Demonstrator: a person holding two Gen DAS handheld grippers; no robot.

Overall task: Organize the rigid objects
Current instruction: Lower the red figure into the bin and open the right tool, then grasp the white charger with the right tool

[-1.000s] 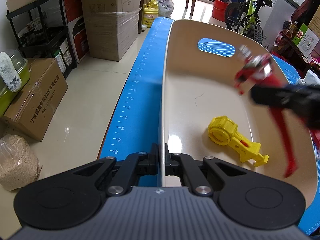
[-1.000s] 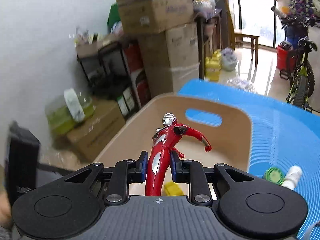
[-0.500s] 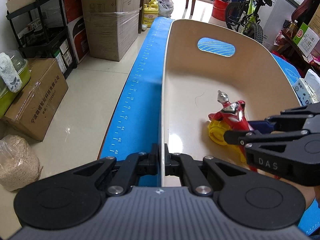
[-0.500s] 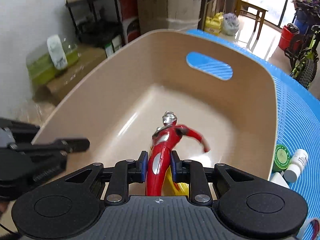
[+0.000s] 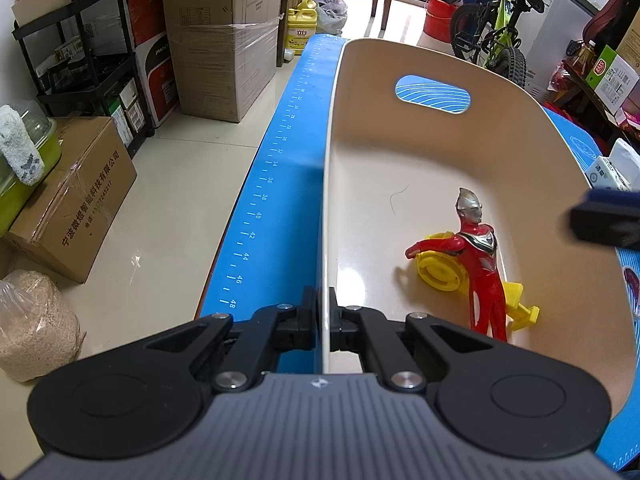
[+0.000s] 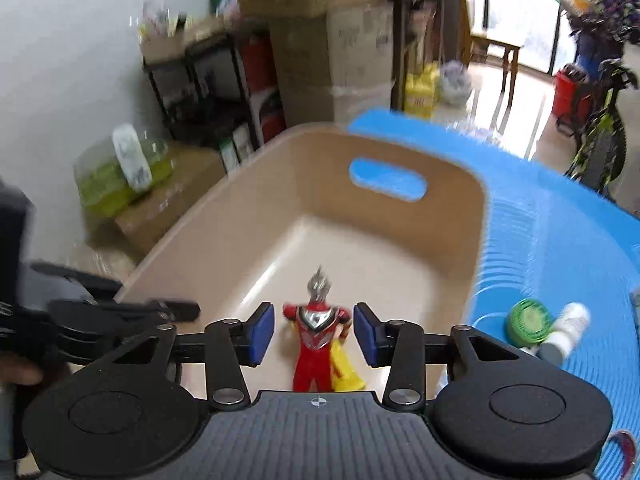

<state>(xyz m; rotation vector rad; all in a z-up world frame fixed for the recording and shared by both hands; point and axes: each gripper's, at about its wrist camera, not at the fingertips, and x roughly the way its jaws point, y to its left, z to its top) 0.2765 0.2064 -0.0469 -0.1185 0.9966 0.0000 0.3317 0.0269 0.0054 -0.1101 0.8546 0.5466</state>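
A red and silver hero figure (image 5: 480, 256) lies inside the beige bin (image 5: 420, 152), resting across a yellow plastic toy (image 5: 440, 272). My left gripper (image 5: 324, 320) is shut on the bin's near left rim. In the right wrist view the figure (image 6: 316, 340) lies below and between the blue pads (image 6: 262, 332) of my right gripper (image 6: 314, 334), whose jaws are opening and do not touch it. The yellow toy (image 6: 344, 368) peeks out beside the figure's legs. A blurred part of the right gripper (image 5: 604, 220) shows at the right edge of the left wrist view.
The bin stands on a blue mat (image 5: 272, 184) with a ruler scale along its left edge. A green lid (image 6: 528, 322) and a small white bottle (image 6: 568, 328) lie on the mat right of the bin. Cardboard boxes (image 5: 224, 40), a black shelf and a bicycle (image 5: 496, 28) stand around.
My right gripper carried the figure down into the bin, opened and let it go, then drew back to the right. The figure now lies on the yellow toy. My left gripper stayed put.
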